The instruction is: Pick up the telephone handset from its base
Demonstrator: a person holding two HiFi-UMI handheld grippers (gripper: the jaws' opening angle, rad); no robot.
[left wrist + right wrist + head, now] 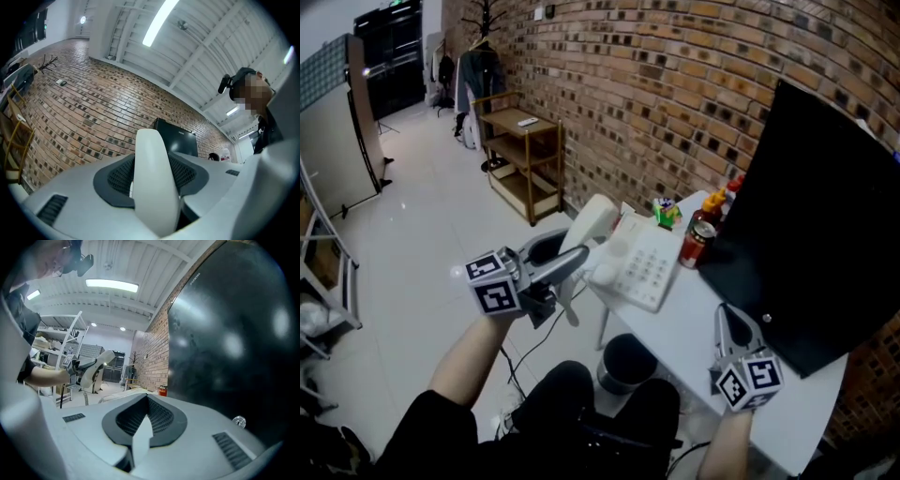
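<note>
Our left forearm (461,366) reaches forward, bare below a dark sleeve. The left tongs (579,257) tilt a little upward and are clamped on the white handset (592,223), a pad pressing each side. Our right tongs (726,313) point level, away from us, jaws closed together with nothing between.

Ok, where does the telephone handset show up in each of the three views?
Head view: telephone handset left of centre, gripped by the left hand-held gripper.
Left gripper view: telephone handset bottom centre, filling the gap between the jaws.
Right gripper view: telephone handset small, middle left.
Shared landmark: the black screen.
</note>
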